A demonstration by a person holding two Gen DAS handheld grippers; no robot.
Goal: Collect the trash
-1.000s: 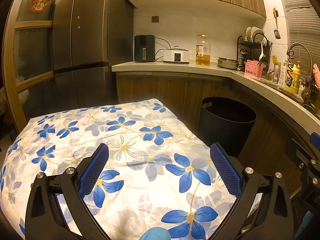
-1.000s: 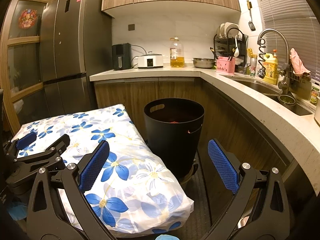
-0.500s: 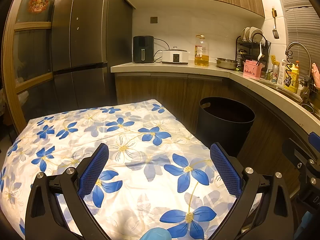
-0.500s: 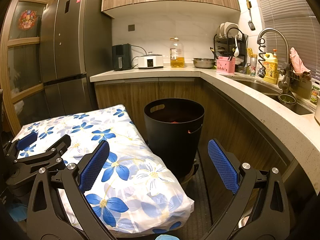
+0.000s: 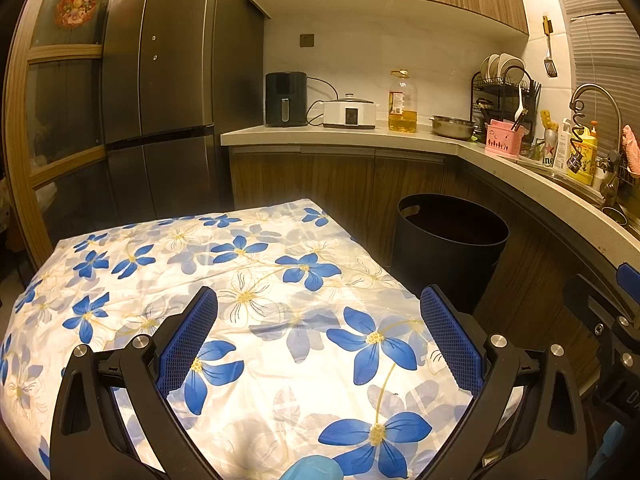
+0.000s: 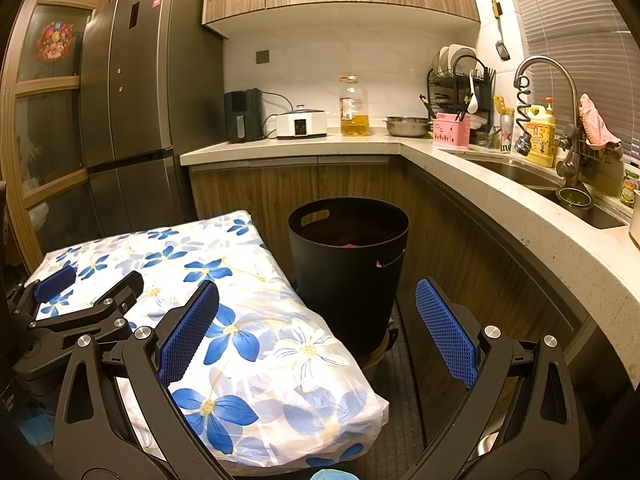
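Note:
A black round trash bin [image 6: 349,264] stands on the floor beside the table, with something reddish inside; it also shows in the left wrist view [image 5: 448,248]. The table [image 5: 248,280] carries a white cloth with blue flowers, and I see no loose trash on it. My left gripper [image 5: 320,340] is open and empty above the cloth; it also shows from the side in the right wrist view [image 6: 86,296]. My right gripper [image 6: 318,332] is open and empty, held over the table's right edge [image 6: 280,280] in front of the bin.
A kitchen counter [image 6: 500,184] runs along the back and right with an air fryer [image 6: 243,115], cooker, oil bottle [image 6: 354,108], steel bowl, dish rack and sink [image 6: 532,172]. A tall grey fridge [image 5: 160,92] stands at the left. A narrow floor gap lies between table and cabinets.
Both views have shifted very slightly; the left gripper drifted a little. Both grippers stay open and empty.

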